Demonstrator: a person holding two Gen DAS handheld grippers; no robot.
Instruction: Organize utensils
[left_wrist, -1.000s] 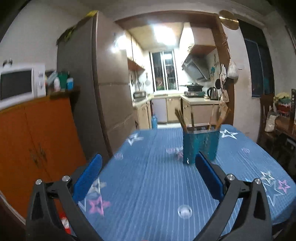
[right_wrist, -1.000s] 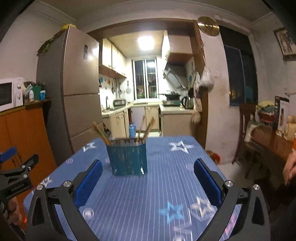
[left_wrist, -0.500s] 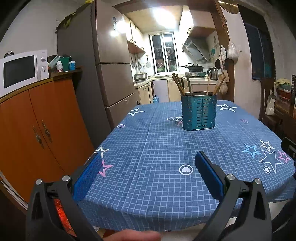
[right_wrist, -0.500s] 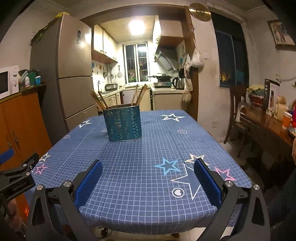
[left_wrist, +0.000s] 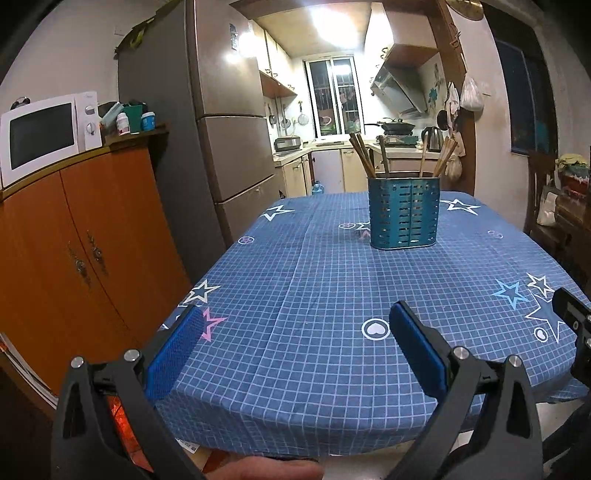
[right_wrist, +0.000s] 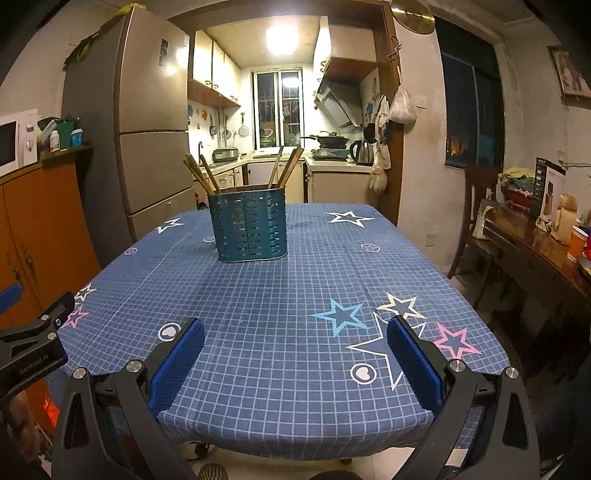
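Well beyond both spread grippers (empty), utensil holder (left_wrist: 403, 213) stands upright.

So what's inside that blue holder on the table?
Brown wooden sticks, likely chopsticks, poke out of the blue holder, some leaning left, some right. Their lower ends are hidden by its slotted wall, so anything shorter inside cannot be seen.

White lettering on the black body of the left gripper (right_wrist: 27, 363), at the edge of the right wrist view, looks like "CanRobot.AI"; the box on the side table carries print too small to read
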